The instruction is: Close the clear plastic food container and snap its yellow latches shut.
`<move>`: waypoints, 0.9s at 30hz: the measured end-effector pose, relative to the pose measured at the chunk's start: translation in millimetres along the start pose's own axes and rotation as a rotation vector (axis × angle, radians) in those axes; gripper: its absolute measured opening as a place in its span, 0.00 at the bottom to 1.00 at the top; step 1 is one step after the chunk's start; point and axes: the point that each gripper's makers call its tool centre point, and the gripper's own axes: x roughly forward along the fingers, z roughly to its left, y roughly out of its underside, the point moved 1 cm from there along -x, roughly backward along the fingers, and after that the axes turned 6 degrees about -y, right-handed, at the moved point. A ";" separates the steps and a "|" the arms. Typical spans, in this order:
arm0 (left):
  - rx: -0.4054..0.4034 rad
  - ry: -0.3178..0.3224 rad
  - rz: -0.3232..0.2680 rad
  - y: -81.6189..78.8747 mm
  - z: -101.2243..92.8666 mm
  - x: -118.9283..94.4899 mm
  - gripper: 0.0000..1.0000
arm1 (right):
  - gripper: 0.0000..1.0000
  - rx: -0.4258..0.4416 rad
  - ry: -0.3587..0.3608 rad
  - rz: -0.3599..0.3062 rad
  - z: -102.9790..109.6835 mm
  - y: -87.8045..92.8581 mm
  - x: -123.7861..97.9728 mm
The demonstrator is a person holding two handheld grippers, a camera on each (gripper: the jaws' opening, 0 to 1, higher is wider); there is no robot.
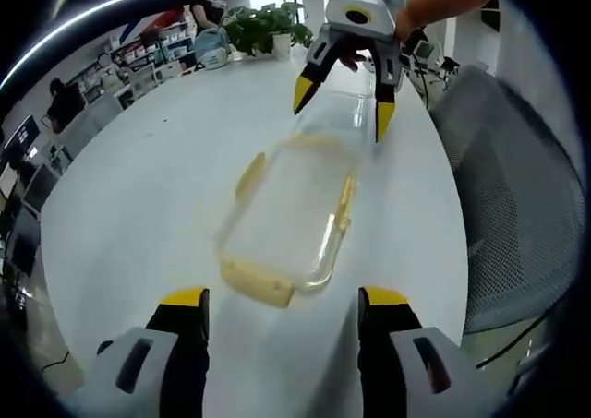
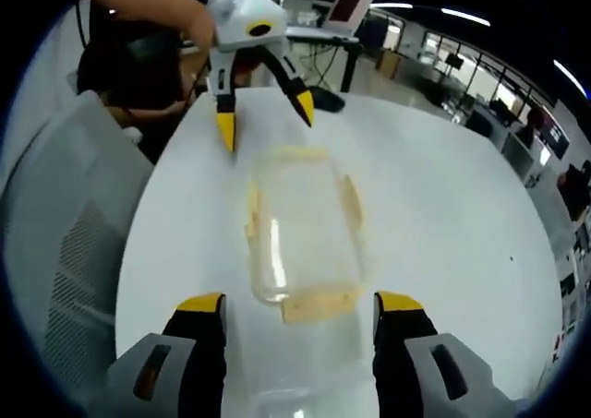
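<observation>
The rectangular clear plastic food container looks smooth and glossy, with bright glints along its walls; its pale yellow plastic latches appear duller and opaque; the round white bench has a smooth, faintly shiny top; each tool has a glossy white plastic shell, with black jaws tipped in matt yellow; the grey office chair has a matt woven mesh back.

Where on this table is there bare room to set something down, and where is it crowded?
Bare white table lies between the clear container and the far plant, and in the right gripper view on the container's side toward the office desks. It is crowded at the container's two ends, where the left tongs and right tongs face each other, open.
</observation>
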 end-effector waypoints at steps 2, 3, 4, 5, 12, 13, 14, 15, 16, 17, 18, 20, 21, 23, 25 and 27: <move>0.013 0.008 0.005 -1.0 0.6 1.1 0.66 | 0.64 -0.001 -0.001 0.004 -2.4 1.0 1.4; 0.022 0.015 0.009 -1.3 0.7 1.7 0.66 | 0.64 0.001 -0.004 0.006 -3.2 1.2 1.9; 0.031 0.019 0.012 -0.6 1.3 2.5 0.66 | 0.64 -0.001 -0.005 0.008 -3.4 1.2 2.1; 0.041 0.022 0.016 0.0 1.9 3.1 0.66 | 0.64 -0.009 -0.004 0.014 -4.1 1.7 2.4; 0.081 0.032 0.036 -0.2 7.5 7.7 0.65 | 0.62 -0.020 -0.019 0.054 -6.9 5.2 8.4; 0.094 0.029 0.039 0.2 8.8 8.3 0.65 | 0.61 -0.025 -0.020 0.057 -6.9 5.0 8.7; 0.106 0.028 0.046 0.9 9.6 9.0 0.65 | 0.61 -0.027 -0.023 0.054 -7.0 4.1 9.4; 0.108 0.032 0.050 1.4 9.6 9.7 0.65 | 0.61 -0.028 -0.023 0.062 -8.1 5.3 10.5; 0.116 0.039 0.055 1.9 9.5 10.4 0.65 | 0.61 -0.030 -0.023 0.067 -9.2 5.5 11.1; 0.124 0.041 0.062 2.6 9.9 11.0 0.65 | 0.61 -0.031 -0.024 0.065 -9.3 5.0 11.4; 0.133 0.045 0.067 3.0 10.1 11.4 0.65 | 0.60 -0.037 -0.023 0.069 -10.3 4.9 12.5; 0.144 0.049 0.068 2.3 11.2 11.8 0.64 | 0.60 -0.037 -0.029 0.075 -10.9 6.0 13.9; 0.154 0.046 0.075 3.0 12.7 12.2 0.64 | 0.60 -0.033 -0.036 0.078 -10.5 6.8 15.0; 0.164 0.051 0.084 3.1 13.1 12.9 0.63 | 0.59 -0.050 -0.037 0.099 -11.2 9.8 16.5; 0.170 0.060 0.085 3.7 13.0 14.9 0.63 | 0.59 -0.040 -0.048 0.101 -11.3 10.9 17.7; 0.174 0.070 0.091 4.1 12.4 16.6 0.63 | 0.58 -0.040 -0.054 0.115 -11.4 13.2 19.1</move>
